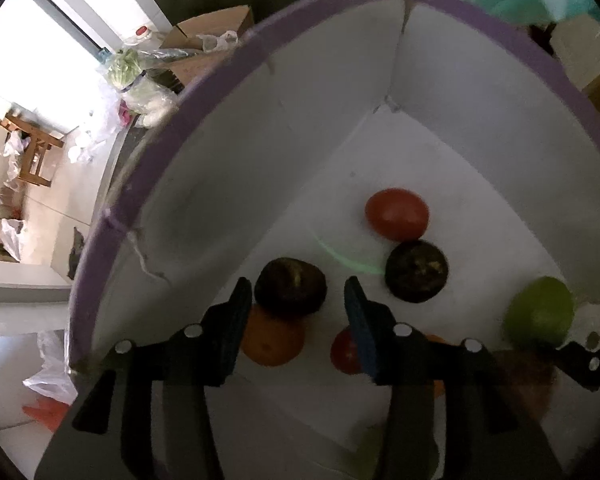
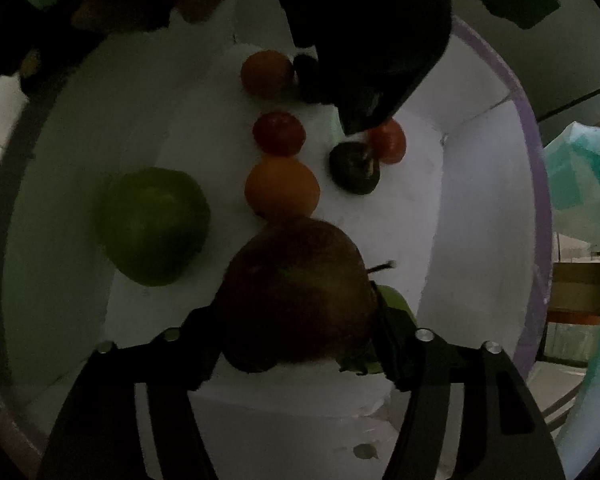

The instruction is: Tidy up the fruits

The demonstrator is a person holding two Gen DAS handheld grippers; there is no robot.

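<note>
Both grippers reach into a white box with a purple rim (image 1: 204, 92). My left gripper (image 1: 296, 300) is open, its fingers on either side of a dark purple fruit (image 1: 290, 286) lying on the floor. An orange (image 1: 272, 340) and a red tomato (image 1: 344, 350) lie under the fingers. Another tomato (image 1: 396, 214), a second dark fruit (image 1: 416, 272) and a green apple (image 1: 540, 312) lie beyond. My right gripper (image 2: 296, 312) is shut on a red apple (image 2: 296, 292). In that view a green apple (image 2: 154, 224), an orange (image 2: 282, 188) and a tomato (image 2: 278, 132) lie ahead.
The box walls (image 1: 460, 92) close in on all sides. A cluttered floor with plastic bags (image 1: 140, 80), a cardboard box (image 1: 216, 40) and a wooden stool (image 1: 32, 148) lies outside to the left. The left gripper's dark body (image 2: 372, 40) hangs over the far fruits in the right wrist view.
</note>
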